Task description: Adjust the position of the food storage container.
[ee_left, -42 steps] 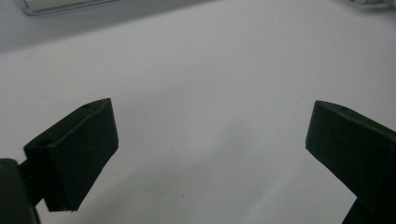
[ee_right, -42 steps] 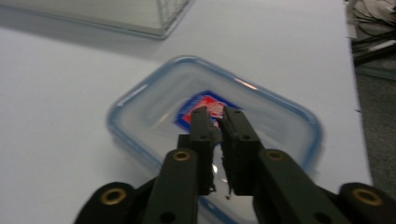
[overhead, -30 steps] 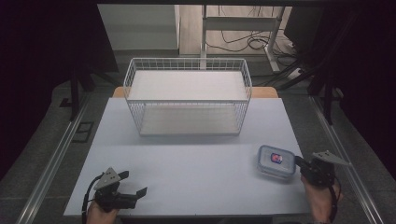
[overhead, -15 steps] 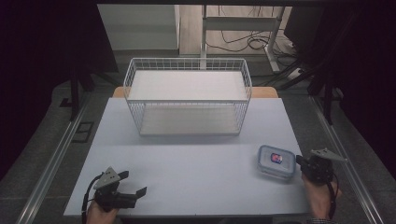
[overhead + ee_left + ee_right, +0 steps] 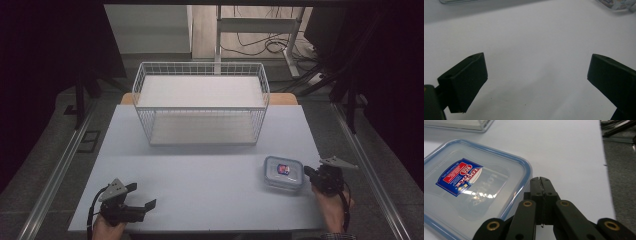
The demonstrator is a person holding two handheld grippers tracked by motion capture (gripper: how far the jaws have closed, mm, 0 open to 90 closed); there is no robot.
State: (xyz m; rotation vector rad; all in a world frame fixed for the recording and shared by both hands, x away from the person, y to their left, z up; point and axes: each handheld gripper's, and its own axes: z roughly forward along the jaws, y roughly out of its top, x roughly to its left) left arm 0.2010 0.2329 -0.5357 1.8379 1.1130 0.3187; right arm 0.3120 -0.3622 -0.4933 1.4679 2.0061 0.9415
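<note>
Wire basket [image 5: 201, 107] blocks table's [image 5: 200, 200] far middle; lidded container [image 5: 283, 173] sits near right; front centre open.

Container [image 5: 474, 192] cut off by left and bottom edges of right gripper view; near right corner hidden behind right gripper [image 5: 540, 180]. Label print [image 5: 284, 169] too small to read from high view. Contents blurred behind clear lid, not identifiable. Left gripper [image 5: 536, 72] right jaw cut by right and bottom edges of left gripper view. Basket [image 5: 459, 1] base cropped at top edge there.
</note>
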